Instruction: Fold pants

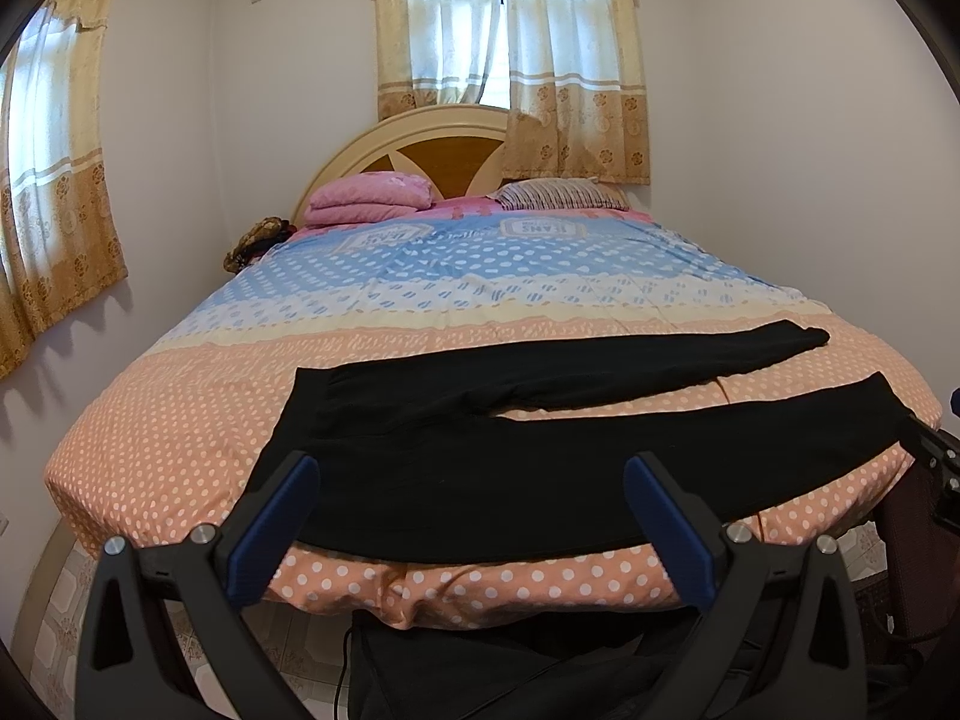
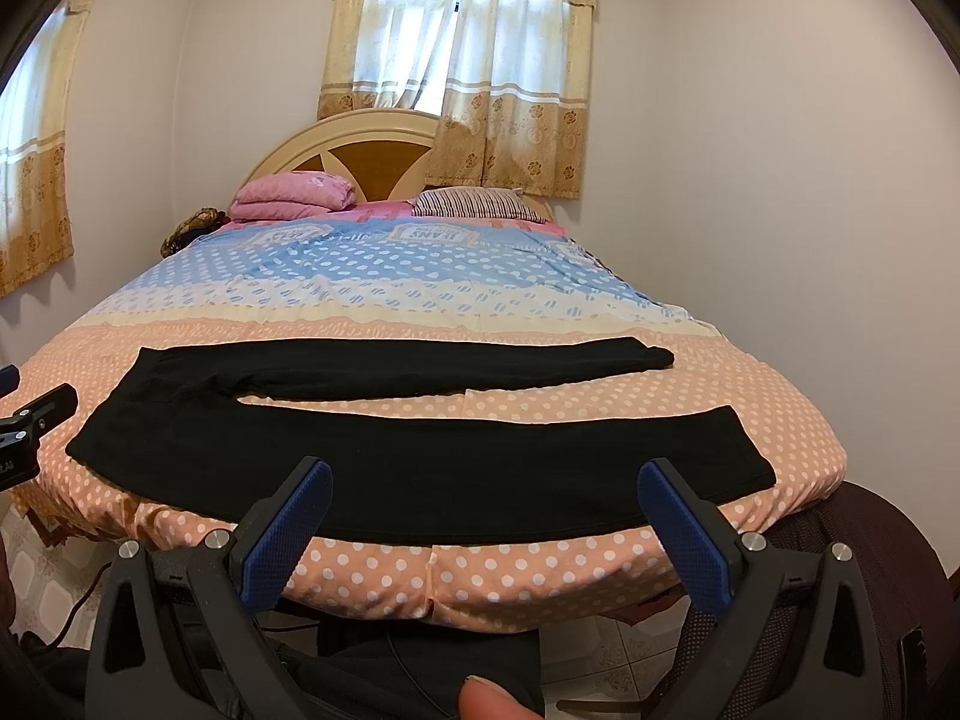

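Observation:
Black pants lie flat across the near end of the bed, waist to the left and both legs stretched to the right with a gap between them. My left gripper is open and hovers just before the bed's front edge, facing the waist and upper near leg, with nothing between its blue pads. My right gripper is also open, in front of the near leg of the pants, holding nothing. Each gripper shows at the edge of the other's view: the right gripper and the left gripper.
A folded pink blanket and a striped pillow lie by the headboard. Walls stand close on both sides of the bed. A dark mesh chair or bag sits at the bed's right corner. A person's fingertip shows low down.

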